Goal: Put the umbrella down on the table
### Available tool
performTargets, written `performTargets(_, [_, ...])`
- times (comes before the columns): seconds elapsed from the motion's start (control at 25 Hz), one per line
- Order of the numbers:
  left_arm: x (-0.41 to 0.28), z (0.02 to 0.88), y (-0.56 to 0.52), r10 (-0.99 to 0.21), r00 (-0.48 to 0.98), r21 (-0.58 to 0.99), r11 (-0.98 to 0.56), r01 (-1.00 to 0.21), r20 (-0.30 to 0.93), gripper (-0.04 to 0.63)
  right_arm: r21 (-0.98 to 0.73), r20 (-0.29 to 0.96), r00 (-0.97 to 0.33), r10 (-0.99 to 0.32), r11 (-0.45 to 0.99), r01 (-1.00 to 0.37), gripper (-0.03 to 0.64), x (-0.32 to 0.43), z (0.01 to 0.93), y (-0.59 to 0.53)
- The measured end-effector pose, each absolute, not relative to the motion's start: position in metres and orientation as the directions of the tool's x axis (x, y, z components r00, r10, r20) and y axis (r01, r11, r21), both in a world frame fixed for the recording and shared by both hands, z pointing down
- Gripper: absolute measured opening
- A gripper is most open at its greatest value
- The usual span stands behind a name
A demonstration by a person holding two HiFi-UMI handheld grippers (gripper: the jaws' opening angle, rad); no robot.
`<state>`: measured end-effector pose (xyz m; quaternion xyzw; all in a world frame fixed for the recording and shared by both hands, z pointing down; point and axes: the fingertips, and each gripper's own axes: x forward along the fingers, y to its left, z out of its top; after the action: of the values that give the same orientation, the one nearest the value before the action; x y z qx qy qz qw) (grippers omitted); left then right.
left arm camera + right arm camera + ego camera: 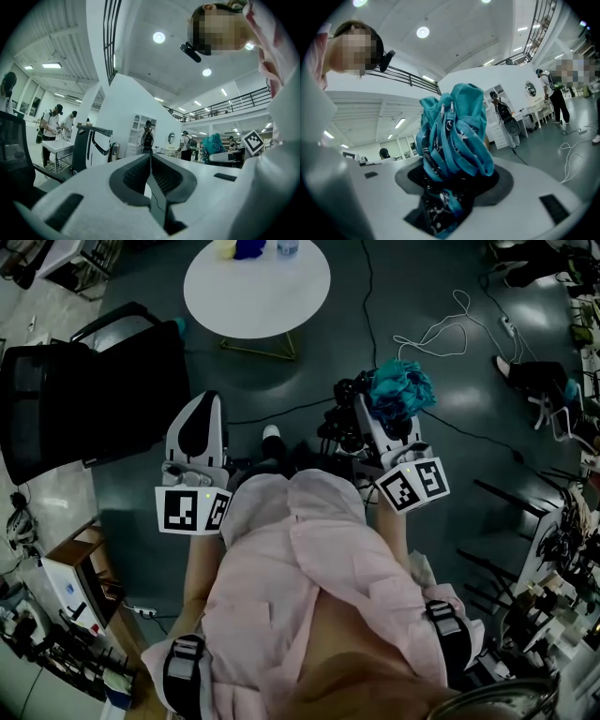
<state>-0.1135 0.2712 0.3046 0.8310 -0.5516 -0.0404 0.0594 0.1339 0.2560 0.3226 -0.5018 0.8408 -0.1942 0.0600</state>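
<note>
Teal with a dark patterned lining, the folded umbrella [452,136] is bunched up between the jaws of the right gripper [452,187]. The jaws stand wide and clamp the lower part of the bundle, while its loose folds billow out beyond the tips. From the head view the umbrella [401,390] sits at the far end of the right gripper [380,418], held above the dark floor and well apart from the table [258,306].

That table is round and white. It stands farther off, ahead of the person and a little to the left, with a yellow thing [225,247], a blue thing [249,248] and what looks like a bottle [288,247] along its far edge.

The left gripper [200,423] is held level beside the right one. Its own view shows the left gripper [151,161] with its jaws pressed together and nothing between them.

Each gripper carries a marker cube [192,510] at its near end, close to the person's pink garment [309,568].

A black chair [84,395] stands at the left. A white cable [450,329] loops on the floor far right of the table.
</note>
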Motion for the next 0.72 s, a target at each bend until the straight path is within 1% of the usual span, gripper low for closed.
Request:
performTargets(0.36, [-0.129, 0.319, 0.251, -0.929, 0.37, 0.163, -0.361, -0.918, 0.024, 0.023, -0.391, 0.123, -0.482, -0.867, 0.405, -0.827, 0.247, 0.128, 0.333, 0.228])
performTargets(0.72, [-0.16, 0.322, 0.21, -0.948, 0.316, 0.169, -0.307, -0.937, 0.03, 0.023, -0.39, 0.111, -0.521, -0.847, 0.445, -0.806, 0.247, 0.098, 0.331, 0.17])
